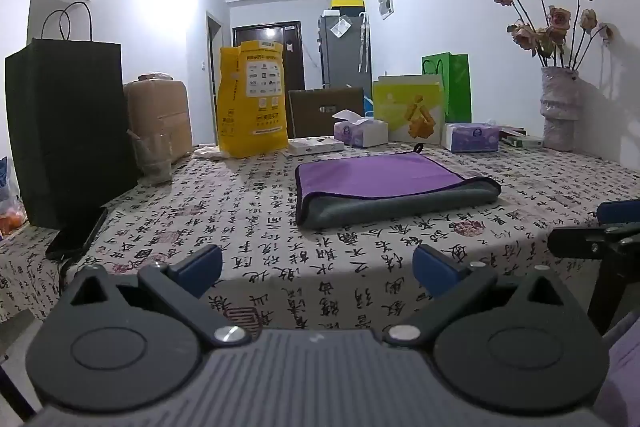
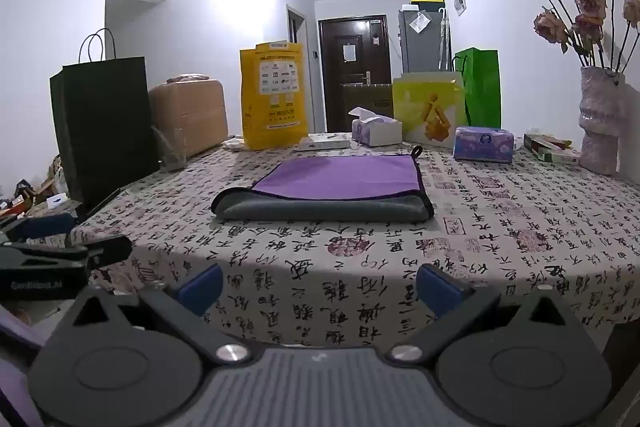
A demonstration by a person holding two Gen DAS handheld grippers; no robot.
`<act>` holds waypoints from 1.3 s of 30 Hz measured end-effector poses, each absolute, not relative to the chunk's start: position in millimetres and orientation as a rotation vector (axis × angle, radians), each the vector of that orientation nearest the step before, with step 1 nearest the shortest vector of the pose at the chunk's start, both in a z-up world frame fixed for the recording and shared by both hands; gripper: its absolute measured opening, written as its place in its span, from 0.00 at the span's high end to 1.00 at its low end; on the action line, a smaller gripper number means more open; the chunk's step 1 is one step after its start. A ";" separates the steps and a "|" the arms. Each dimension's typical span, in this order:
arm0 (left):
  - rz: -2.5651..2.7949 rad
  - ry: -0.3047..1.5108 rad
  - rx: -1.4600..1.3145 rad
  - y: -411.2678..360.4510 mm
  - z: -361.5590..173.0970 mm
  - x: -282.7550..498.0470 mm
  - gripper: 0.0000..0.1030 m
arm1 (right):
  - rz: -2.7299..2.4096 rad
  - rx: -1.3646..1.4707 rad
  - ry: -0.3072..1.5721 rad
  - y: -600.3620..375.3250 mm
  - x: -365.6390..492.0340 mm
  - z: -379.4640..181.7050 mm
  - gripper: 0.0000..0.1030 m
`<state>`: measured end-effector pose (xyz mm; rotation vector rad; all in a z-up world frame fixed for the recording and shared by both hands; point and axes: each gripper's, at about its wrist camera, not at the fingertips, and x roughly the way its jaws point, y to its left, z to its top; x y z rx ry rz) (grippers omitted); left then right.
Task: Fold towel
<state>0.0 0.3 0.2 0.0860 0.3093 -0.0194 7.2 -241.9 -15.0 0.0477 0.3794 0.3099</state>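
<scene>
- Nearest your hands: left gripper with jaws spread wide, blue pads apart, nothing between them. It hangs at the near table edge, off the cloth.
- Right gripper same story: jaws wide apart, nothing held, hovering at the near edge. You see its blue-tipped finger at the right rim of the left view, and the left one's at the left rim of the right view, so the two sit side by side.
- Under both: table covered in a calligraphy-print cloth.
- Mid-table: towel lies folded over, purple face up, grey layer showing along the near edge; hanging loop at the far corner. Both grippers are well apart from it. Right view shows it dead ahead.
- Left side: black paper bag upright, a dark phone flat beside its base.
- Far edge: yellow bag, tissue box, second tissue pack, green bag.
- Far right: vase with dried roses against the wall.
</scene>
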 end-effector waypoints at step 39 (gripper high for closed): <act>-0.028 0.301 0.084 -2.3 1.1 0.4 0.00 | 0.315 0.034 0.384 -238.0 10.2 -17.1 0.00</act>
